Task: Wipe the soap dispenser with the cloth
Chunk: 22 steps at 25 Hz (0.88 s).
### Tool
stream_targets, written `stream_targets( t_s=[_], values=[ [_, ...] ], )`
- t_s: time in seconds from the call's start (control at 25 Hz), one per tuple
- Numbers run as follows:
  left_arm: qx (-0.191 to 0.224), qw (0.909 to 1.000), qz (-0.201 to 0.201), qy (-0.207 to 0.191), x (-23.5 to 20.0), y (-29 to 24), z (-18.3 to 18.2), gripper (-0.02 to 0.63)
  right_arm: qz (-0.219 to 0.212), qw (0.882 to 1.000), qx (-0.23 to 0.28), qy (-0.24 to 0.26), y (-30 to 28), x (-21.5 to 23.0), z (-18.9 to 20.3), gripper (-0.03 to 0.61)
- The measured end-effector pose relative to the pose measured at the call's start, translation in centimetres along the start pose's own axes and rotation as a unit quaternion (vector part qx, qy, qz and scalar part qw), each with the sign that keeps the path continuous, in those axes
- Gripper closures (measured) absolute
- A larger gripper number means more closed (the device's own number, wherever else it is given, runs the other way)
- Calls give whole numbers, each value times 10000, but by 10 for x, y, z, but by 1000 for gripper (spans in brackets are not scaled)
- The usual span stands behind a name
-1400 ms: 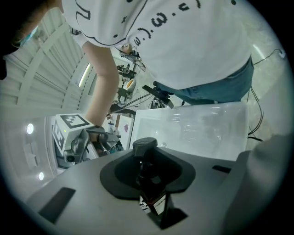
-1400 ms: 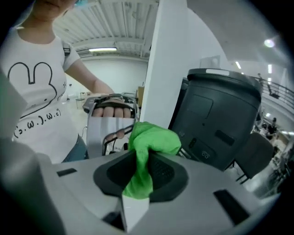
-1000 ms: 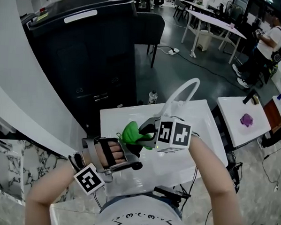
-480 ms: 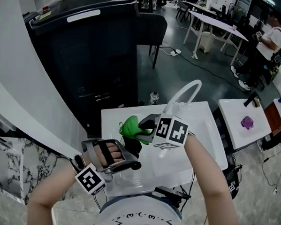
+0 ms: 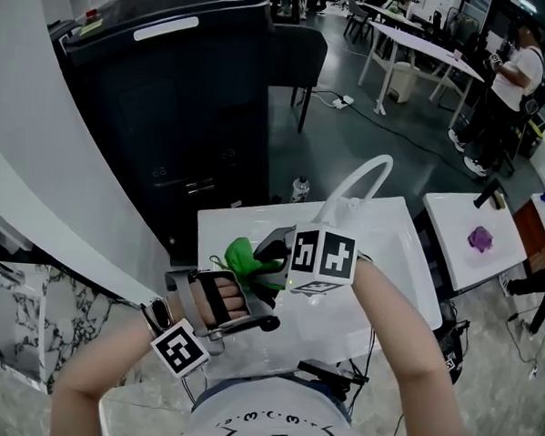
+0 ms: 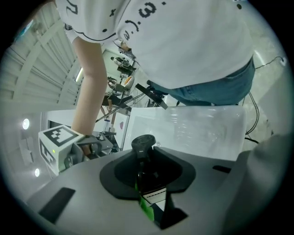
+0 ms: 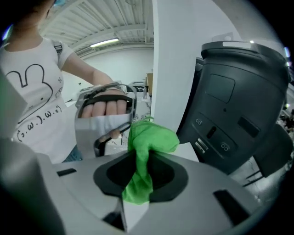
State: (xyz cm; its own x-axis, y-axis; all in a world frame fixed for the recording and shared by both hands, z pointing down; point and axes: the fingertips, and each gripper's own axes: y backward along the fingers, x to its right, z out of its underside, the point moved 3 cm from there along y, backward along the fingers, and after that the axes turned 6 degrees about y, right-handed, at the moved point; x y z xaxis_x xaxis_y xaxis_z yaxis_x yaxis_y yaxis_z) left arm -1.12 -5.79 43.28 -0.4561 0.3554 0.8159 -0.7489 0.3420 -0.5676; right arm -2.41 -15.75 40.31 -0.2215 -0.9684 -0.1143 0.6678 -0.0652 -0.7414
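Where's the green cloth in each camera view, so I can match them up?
Head view: green cloth at centre, at the right tool's tip.
Left gripper view: a green sliver low at centre, possibly it.
Right gripper view: centre, clamped between the jaws.
Shared landmark: white table.

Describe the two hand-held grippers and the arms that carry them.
The left hand-held gripper and the right hand-held gripper have grey bodies, black recesses round the jaws, each bearing a white cube with black square markers. Arms bare below a white short-sleeved T-shirt with black print.
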Motion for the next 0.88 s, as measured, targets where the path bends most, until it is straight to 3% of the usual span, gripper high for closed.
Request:
stream_targets(
  t_s=[0.16,0.36,0.68,0.8,0.88],
  values=[
    [12,10000,-35,27,-2,0,-2,509,307,9990,-228,-230,-19,22,7,492],
    [-94,9998,12,158,4,3,2,509,407,9969,-163,-649,-28,34,16,492],
    [124,9918,-304,1239,3,18,1,511,512,9895,-336,-1311,-33,33,69,492],
    [119,9787,-620,1953,-5,25,11,511,717,9844,-249,-1587,-31,31,86,492],
    [209,9568,-918,2751,-18,34,22,511,940,9801,-172,-1740,-30,31,94,492]
  ],
)
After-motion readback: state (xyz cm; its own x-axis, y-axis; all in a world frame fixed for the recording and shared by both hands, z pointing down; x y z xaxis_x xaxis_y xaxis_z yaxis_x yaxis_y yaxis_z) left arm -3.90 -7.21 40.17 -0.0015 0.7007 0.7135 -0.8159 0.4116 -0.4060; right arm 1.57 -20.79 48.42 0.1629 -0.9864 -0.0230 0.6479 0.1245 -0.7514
